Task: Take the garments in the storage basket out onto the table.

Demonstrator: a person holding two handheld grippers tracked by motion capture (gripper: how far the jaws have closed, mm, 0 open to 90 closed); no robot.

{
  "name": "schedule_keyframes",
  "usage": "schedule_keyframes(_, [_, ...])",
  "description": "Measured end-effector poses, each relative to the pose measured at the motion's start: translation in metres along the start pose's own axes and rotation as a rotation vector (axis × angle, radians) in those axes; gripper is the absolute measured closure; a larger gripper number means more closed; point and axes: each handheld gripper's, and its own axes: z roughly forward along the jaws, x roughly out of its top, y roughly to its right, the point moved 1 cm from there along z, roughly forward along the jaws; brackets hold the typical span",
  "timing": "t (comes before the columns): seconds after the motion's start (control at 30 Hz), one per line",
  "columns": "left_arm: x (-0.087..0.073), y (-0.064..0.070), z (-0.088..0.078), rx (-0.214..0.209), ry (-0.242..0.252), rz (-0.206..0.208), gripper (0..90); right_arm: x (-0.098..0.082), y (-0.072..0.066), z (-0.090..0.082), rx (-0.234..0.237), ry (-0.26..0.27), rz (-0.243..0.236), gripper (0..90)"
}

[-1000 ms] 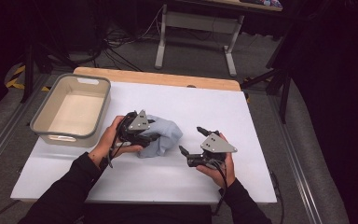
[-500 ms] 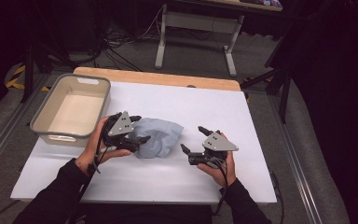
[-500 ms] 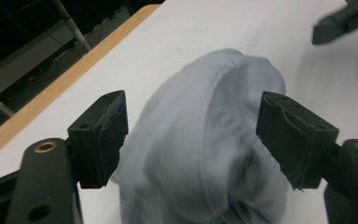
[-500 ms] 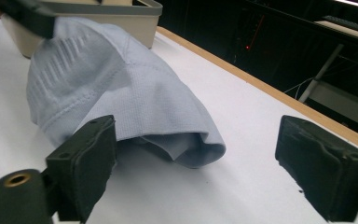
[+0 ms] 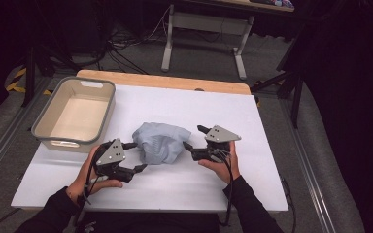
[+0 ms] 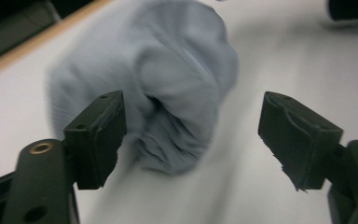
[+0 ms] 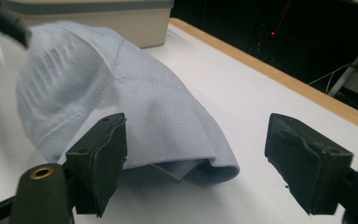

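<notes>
A crumpled light blue-grey cloth (image 5: 159,141) lies in a heap on the white table (image 5: 223,111). My left gripper (image 5: 138,156) sits just left of it, open, tips pointing at the cloth. Its jaws have just been closing a little, with nothing pressed between them. In the left gripper view the blurred cloth (image 6: 168,93) lies just ahead of the left gripper (image 6: 191,135). My right gripper (image 5: 192,137) is at the cloth's right edge, open, its jaws just closing. The right gripper view shows the folded hem (image 7: 200,170) between the spread jaws of the right gripper (image 7: 196,158), untouched.
A beige plastic bin (image 5: 108,111) with nothing in it stands at the table's back left, also seen behind the cloth as the bin (image 7: 98,18). A wooden strip (image 5: 165,81) edges the far side. Cables and a metal stand are on the floor beyond.
My left gripper let go of the cloth and drew back toward the near left. The cloth settled into a wider heap. My right gripper moved left up to the cloth's edge.
</notes>
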Motion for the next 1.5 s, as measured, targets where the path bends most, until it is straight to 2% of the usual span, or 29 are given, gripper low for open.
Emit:
schedule_keyframes(0.03, [-0.002,0.002,0.007,-0.011,-0.021,0.005,26.5,0.000,0.002,0.006,0.008,-0.007,0.000,21.7])
schedule_keyframes(0.13, [-0.004,-0.001,0.025,-0.028,-0.048,-0.025,29.4,-0.003,0.007,0.023,0.050,-0.048,0.021,25.2])
schedule_keyframes(0.23, [-0.005,-0.003,0.032,-0.029,-0.059,-0.025,34.5,-0.004,0.008,0.031,0.074,-0.064,0.020,30.3])
schedule_keyframes(0.27, [-0.005,-0.004,0.038,-0.029,-0.072,-0.029,34.5,-0.005,0.007,0.033,0.081,-0.071,0.020,34.6])
schedule_keyframes(0.3, [-0.005,-0.005,0.041,-0.034,-0.076,-0.028,43.2,-0.007,0.006,0.039,0.110,-0.095,0.010,46.3])
schedule_keyframes(0.37, [-0.005,-0.007,0.045,-0.013,-0.092,-0.022,51.7,-0.008,0.005,0.040,0.122,-0.109,0.001,55.9])
schedule_keyframes(0.43, [-0.006,-0.012,0.047,-0.012,-0.087,-0.042,57.1,-0.008,0.004,0.041,0.113,-0.115,-0.007,64.5])
schedule_keyframes(0.5, [-0.006,-0.015,0.047,-0.002,-0.084,-0.031,67.1,-0.009,0.004,0.041,0.097,-0.123,-0.010,74.9])
schedule_keyframes(0.53, [-0.006,-0.015,0.047,-0.003,-0.084,-0.034,69.8,-0.009,0.005,0.041,0.089,-0.123,-0.007,78.3])
schedule_keyframes(0.6, [-0.004,-0.015,0.048,0.013,-0.090,-0.006,74.3,-0.010,0.006,0.041,0.077,-0.123,-0.005,84.5])
schedule_keyframes(0.77, [0.000,-0.014,0.046,0.030,-0.109,0.037,76.7,-0.007,0.007,0.035,0.016,-0.113,-0.021,86.7])
schedule_keyframes(0.83, [0.004,-0.018,0.041,0.042,-0.088,0.026,76.8,-0.005,0.008,0.030,-0.003,-0.092,-0.022,86.8])
schedule_keyframes(1.0, [0.015,-0.032,0.034,0.074,-0.055,0.039,77.4,0.001,0.013,0.015,-0.076,-0.044,-0.018,87.0])
schedule_keyframes(1.1, [0.022,-0.037,0.030,0.076,-0.032,0.042,77.5,0.006,0.015,0.004,-0.110,-0.008,-0.010,87.0])
schedule_keyframes(1.17, [0.029,-0.041,0.027,0.075,-0.009,0.043,77.4,0.010,0.015,-0.005,-0.145,0.021,-0.023,87.0])
schedule_keyframes(1.23, [0.034,-0.044,0.025,0.056,0.001,0.046,77.4,0.014,0.014,-0.014,-0.175,0.046,-0.035,87.0])
schedule_keyframes(1.33, [0.036,-0.045,0.021,0.037,-0.013,0.069,77.4,0.015,0.012,-0.020,-0.178,0.059,-0.049,87.0])
schedule_keyframes(1.37, [0.036,-0.044,0.019,0.023,-0.020,0.066,77.4,0.015,0.006,-0.027,-0.173,0.058,-0.076,86.9])
schedule_keyframes(1.43, [0.034,-0.042,0.012,0.008,-0.041,0.089,77.4,0.014,0.001,-0.031,-0.158,0.042,-0.103,86.8])
schedule_keyframes(1.5, [0.032,-0.041,0.010,0.005,-0.048,0.094,77.4,0.012,-0.002,-0.032,-0.146,0.034,-0.110,86.8])
